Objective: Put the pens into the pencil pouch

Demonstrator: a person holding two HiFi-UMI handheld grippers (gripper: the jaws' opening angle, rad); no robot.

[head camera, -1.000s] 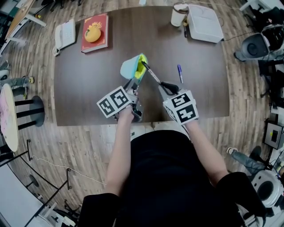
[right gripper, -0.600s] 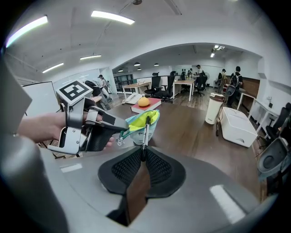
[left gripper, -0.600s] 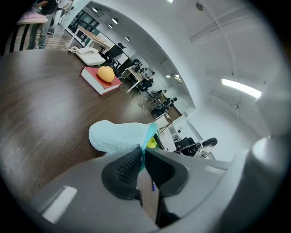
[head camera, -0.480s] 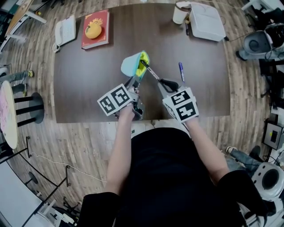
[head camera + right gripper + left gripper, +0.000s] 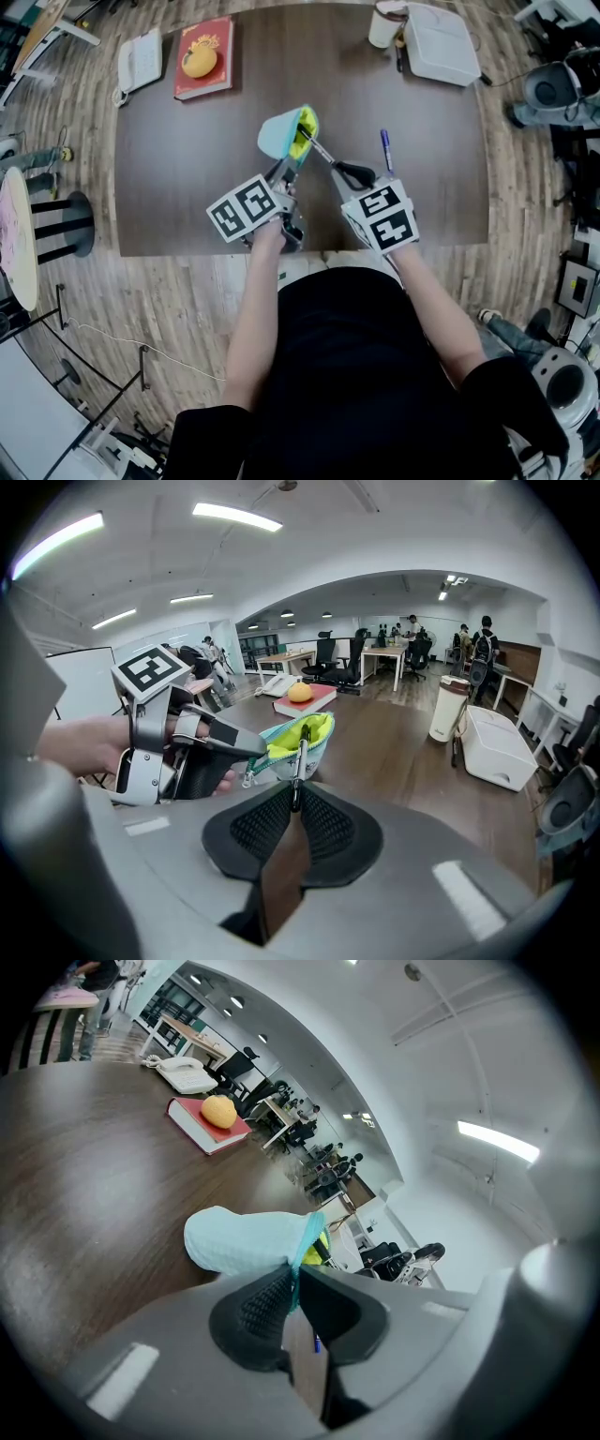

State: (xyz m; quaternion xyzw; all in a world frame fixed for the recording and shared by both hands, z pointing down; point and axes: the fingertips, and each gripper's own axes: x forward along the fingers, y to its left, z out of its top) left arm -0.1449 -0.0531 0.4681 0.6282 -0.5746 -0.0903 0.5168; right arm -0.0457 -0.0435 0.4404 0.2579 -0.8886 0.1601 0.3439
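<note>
Left tool (image 5: 292,1283) is clamped on the zip rim of the pencil pouch (image 5: 278,139) at mid-surface (image 5: 187,178) — soft, floppy, best held by that edge. Right tool (image 5: 296,803) pinches a light, stiff, probably slippery pen (image 5: 301,754) by its tail — tip at the pouch mouth, 11 o'clock. A spare pen (image 5: 384,150) lies at 1 o'clock.

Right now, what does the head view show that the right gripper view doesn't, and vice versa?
Head view only: a blue pen lying on the table, right of the right tool. Right gripper view only: the right tool's jaws clamped on the held pen, and the office behind. Both: the left tool pinching the pouch by its edge, and the held pen's tip at the pouch mouth.
</note>
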